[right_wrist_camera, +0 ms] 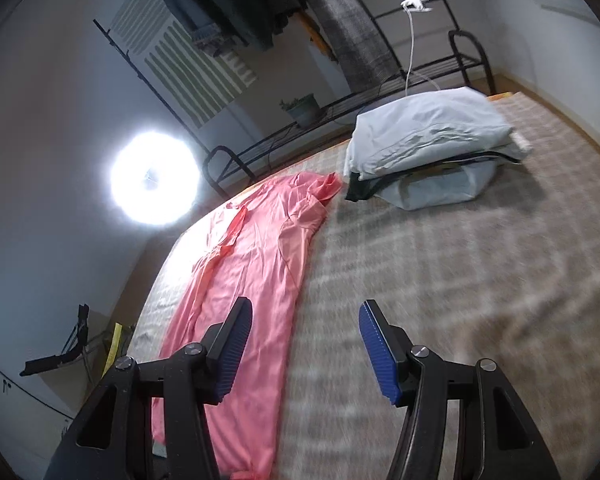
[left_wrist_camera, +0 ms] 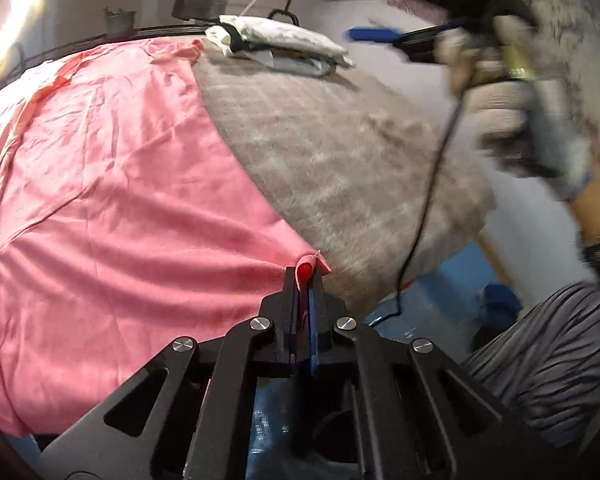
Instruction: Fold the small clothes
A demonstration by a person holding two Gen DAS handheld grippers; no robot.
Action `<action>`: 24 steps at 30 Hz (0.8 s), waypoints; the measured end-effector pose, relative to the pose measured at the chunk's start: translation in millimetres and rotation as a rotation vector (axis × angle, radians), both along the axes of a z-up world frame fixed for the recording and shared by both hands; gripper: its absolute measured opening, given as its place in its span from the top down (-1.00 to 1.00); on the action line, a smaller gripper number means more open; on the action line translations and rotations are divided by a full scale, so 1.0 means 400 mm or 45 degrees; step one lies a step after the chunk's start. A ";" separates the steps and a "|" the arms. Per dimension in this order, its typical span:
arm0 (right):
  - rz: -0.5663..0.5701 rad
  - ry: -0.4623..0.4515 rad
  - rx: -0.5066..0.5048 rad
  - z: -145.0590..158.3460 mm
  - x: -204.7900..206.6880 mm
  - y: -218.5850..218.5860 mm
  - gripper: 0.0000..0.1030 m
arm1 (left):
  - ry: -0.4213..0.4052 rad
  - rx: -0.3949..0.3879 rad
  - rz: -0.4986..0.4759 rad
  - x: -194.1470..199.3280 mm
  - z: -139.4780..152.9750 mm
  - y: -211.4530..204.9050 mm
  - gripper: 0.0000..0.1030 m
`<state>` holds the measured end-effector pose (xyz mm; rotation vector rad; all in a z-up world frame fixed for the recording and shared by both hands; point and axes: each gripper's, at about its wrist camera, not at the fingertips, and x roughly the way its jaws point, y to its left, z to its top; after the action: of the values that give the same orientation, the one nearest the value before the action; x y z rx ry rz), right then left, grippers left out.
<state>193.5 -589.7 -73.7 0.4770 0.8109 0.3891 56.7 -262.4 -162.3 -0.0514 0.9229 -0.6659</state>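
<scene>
Lying flat, creased pink shirt (left_wrist_camera: 112,184), corner clamped in left gripper (left_wrist_camera: 305,280), right gripper (right_wrist_camera: 302,344) fingers apart

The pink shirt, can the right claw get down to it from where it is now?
Probably yes: the right claw is open above the pink shirt, with nothing in between.

No legible txt, labels or nos. anywhere.

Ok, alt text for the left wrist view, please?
The left gripper, jaws shut, pinches a corner of a pink garment spread over a grey checked bed cover. The right gripper, open and blurred, is held in a gloved hand above the bed, with folded laundry behind.
</scene>
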 end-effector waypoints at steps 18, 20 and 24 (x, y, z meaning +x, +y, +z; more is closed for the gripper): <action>-0.079 0.242 0.162 -0.256 0.511 0.183 -0.15 | -0.013 -0.084 0.042 0.003 0.052 0.042 0.97; -0.086 0.252 0.164 -0.275 0.530 0.197 -0.14 | -0.003 -0.095 0.042 0.006 0.048 0.048 0.97; -0.115 0.248 0.138 -0.285 0.561 0.215 0.42 | 0.041 -0.131 0.070 0.012 0.036 0.068 0.97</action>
<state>418.0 -503.9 -187.8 0.6576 0.9563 0.3064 61.6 -235.3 -147.8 -0.1788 0.9147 -0.6629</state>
